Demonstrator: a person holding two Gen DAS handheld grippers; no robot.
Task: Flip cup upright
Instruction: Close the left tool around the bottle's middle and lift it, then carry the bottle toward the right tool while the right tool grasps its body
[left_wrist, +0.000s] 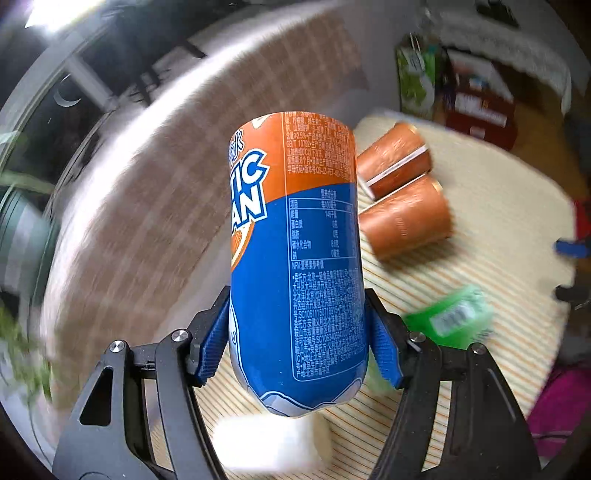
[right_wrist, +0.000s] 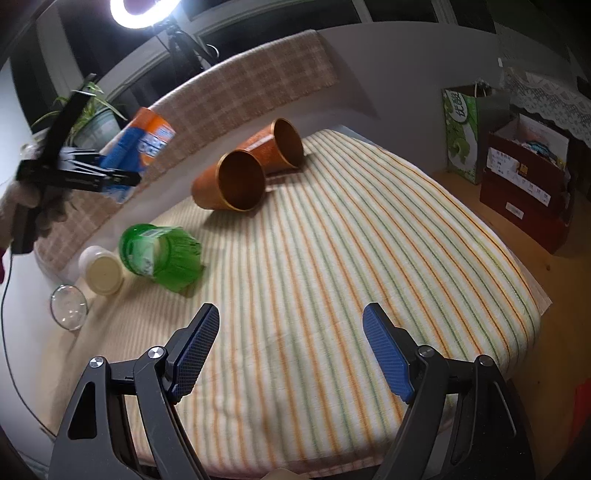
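While left gripper (left_wrist: 295, 339) has its jaws clamped mid-body on the can cup (left_wrist: 295, 258), held in the air left of the copper cups (right_wrist: 236, 177), it looks light, thin-walled, slick; right gripper (right_wrist: 291, 350) released

Glossy printed cup (left_wrist: 295, 258); matt woven striped cloth (right_wrist: 351, 277); textured blue gripper pads (right_wrist: 388, 354).

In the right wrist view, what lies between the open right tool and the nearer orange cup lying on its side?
Only bare striped cloth lies between the right tool and the nearer orange cup, as the right wrist view shows.
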